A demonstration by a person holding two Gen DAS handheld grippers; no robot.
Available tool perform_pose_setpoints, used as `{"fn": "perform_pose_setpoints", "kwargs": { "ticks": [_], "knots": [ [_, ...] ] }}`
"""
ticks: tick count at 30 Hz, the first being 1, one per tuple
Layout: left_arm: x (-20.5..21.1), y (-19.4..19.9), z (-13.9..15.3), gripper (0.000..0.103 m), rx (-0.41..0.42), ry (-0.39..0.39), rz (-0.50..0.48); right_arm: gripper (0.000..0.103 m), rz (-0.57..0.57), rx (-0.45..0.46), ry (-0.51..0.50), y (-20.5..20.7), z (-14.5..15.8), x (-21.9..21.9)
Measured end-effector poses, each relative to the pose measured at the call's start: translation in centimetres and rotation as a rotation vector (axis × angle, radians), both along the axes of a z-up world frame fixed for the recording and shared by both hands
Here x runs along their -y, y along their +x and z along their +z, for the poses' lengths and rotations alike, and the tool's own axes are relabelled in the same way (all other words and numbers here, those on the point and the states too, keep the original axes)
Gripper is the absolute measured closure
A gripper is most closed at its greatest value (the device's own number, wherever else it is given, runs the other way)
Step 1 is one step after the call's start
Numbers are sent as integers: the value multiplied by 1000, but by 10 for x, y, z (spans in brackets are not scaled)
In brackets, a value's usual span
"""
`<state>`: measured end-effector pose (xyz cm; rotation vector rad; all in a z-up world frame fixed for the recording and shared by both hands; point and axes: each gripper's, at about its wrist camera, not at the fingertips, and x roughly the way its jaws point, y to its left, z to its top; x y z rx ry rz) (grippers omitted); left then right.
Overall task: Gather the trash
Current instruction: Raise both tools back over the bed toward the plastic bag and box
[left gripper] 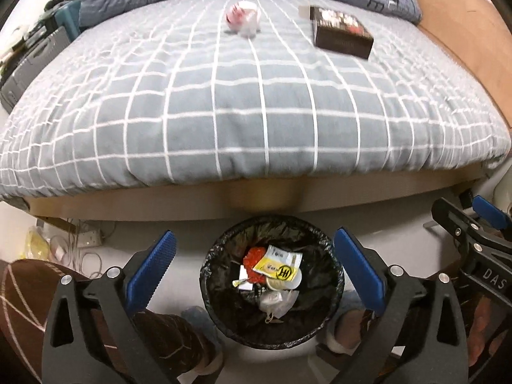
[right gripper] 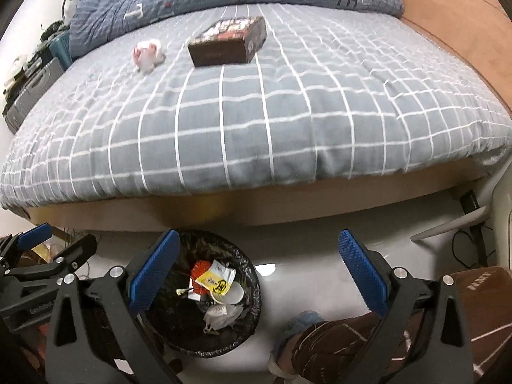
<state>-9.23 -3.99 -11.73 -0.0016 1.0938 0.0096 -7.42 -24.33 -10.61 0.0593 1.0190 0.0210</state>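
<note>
Left wrist view showed both grippers, left (left gripper: 252, 267) and right (right gripper: 259, 267), released and empty above the round black-lined trash bin (left gripper: 272, 336) holding wrappers.

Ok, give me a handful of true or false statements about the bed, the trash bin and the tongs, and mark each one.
1. The left tongs stand open with nothing between them. True.
2. The dark box sits inside the trash bin. False: it lies on the checked bed cover.
3. The bin has a black liner and already holds a yellow packet. True.
4. The crumpled pink and white wrapper is on the floor. False: it lies on the bed, apart from the box.
5. The right tongs are shut on a tissue. False: they are open and hold nothing.
</note>
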Motion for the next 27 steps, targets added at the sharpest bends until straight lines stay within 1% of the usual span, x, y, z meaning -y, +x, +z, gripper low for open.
{"fn": "perform_pose_setpoints", "kwargs": {
  "ticks": [5, 18, 27],
  "knots": [
    [-7, 3, 22, 6, 28, 6, 11, 7, 16, 40, -2, 2, 19, -1],
    [-23, 10, 66, 6, 88, 3, 28, 7, 35, 124, 8, 16, 70, -7],
    [-38, 43, 85, 6, 106, -9, 57, 7, 50, 140, 7, 56, 88, -16]
  ]
}}
